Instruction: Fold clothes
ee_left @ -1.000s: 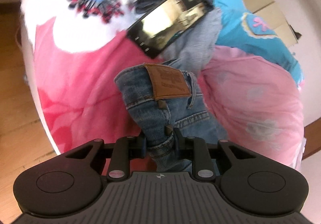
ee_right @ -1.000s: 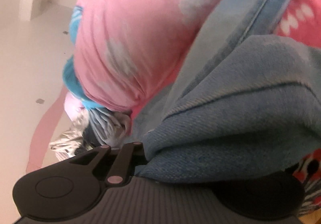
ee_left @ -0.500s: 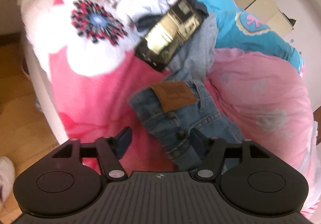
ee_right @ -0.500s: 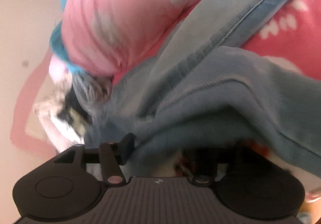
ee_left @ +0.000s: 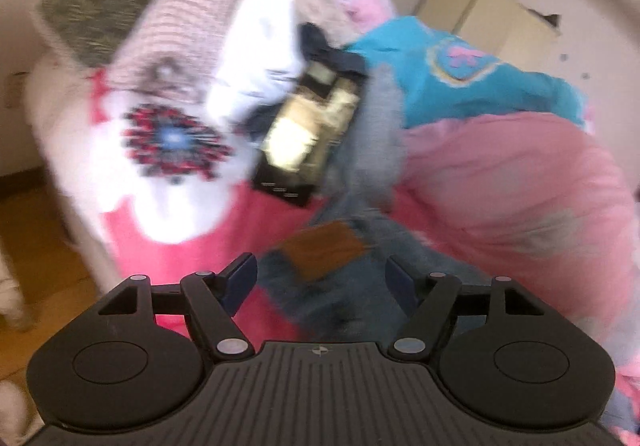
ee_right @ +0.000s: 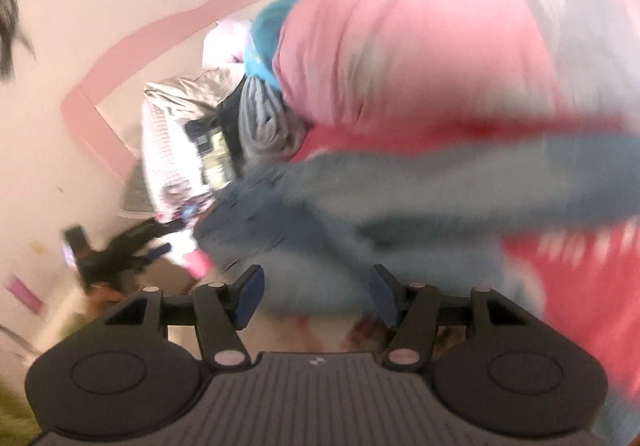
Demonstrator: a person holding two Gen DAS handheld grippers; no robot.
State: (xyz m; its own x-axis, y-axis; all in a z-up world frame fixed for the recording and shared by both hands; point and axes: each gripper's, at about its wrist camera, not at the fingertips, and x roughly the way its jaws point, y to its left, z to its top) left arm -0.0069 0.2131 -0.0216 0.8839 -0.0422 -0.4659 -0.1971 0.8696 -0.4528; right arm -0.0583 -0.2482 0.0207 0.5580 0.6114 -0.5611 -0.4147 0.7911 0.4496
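One pair of jeans point(ee_left: 336, 286), apparently released; two claws, both parted.

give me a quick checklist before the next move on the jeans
1. left gripper let go: ok, its jaws have just been opening; the pads stand apart, clear of the denim.
2. right gripper let go: ok, just opened, nothing pinched.
3. jeans lying on the pink blanket: ok.
4. Fold neat and flat: cannot tell, both views blurred.
5. Dark glossy box clear of the jeans: cannot tell.
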